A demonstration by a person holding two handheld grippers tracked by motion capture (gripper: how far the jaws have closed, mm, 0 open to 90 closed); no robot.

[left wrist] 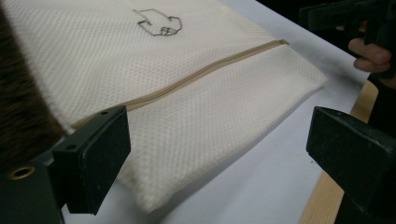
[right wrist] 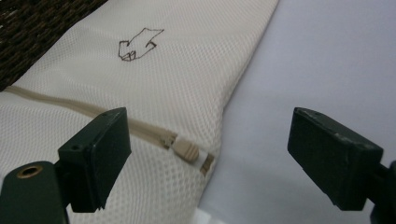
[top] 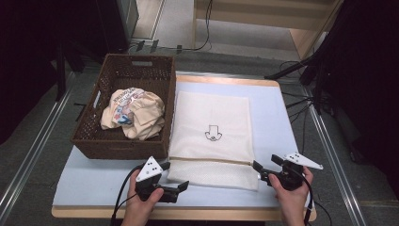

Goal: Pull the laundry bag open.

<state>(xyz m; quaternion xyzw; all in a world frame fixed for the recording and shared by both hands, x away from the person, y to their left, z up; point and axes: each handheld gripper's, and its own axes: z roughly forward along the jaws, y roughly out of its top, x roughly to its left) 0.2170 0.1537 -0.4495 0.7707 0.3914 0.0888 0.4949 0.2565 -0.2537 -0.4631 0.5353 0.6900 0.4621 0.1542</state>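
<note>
A cream mesh laundry bag (top: pixel 212 134) lies flat on the table, with a small drawn mark (top: pixel 212 133) in its middle and a beige zipper (left wrist: pixel 196 77) running across near its front edge. The zipper pull (right wrist: pixel 185 151) sits at the bag's right end. My left gripper (top: pixel 175 176) is open at the bag's front left corner (left wrist: pixel 149 200), nothing between its jaws. My right gripper (top: pixel 261 170) is open at the bag's front right corner, its jaws standing on either side of the zipper pull without touching it.
A brown wicker basket (top: pixel 123 141) stands left of the bag and holds crumpled cream clothing (top: pixel 134 113). The table has a pale blue top (top: pixel 277 117) and a wooden edge (top: pixel 211 214). Cables run on the floor behind the table (top: pixel 202 28).
</note>
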